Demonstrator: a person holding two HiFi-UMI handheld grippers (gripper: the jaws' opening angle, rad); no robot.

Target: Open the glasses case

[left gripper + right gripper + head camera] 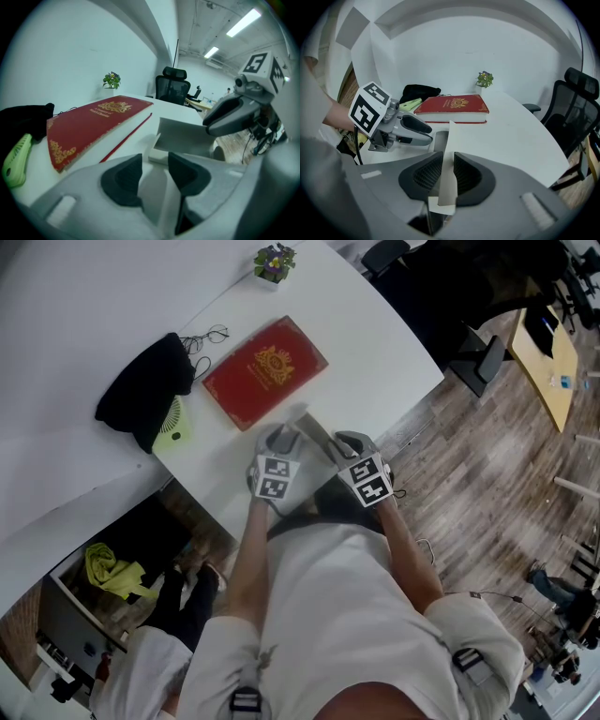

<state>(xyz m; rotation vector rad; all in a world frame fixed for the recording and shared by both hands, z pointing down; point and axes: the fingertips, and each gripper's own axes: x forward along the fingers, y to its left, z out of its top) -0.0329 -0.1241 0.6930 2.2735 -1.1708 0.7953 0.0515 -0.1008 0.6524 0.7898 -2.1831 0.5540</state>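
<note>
A grey-white glasses case (314, 432) lies near the front edge of the white table (375, 343), between my two grippers. Its lid flap (449, 140) stands up edge-on between the pads of my right gripper (448, 171), which press on it from both sides. In the left gripper view the raised flap (192, 136) shows as a grey sheet above the case's base (155, 152). My left gripper (155, 176) is closed on the near end of that base. In the head view the left gripper (281, 439) and right gripper (342, 444) flank the case.
A red book (265, 371) lies just beyond the case. Farther left are a black cloth (145, 390), a green hand fan (173, 426) and wire glasses (208, 337). A small potted plant (274, 261) stands at the far edge. Office chairs (483, 357) stand on the wooden floor to the right.
</note>
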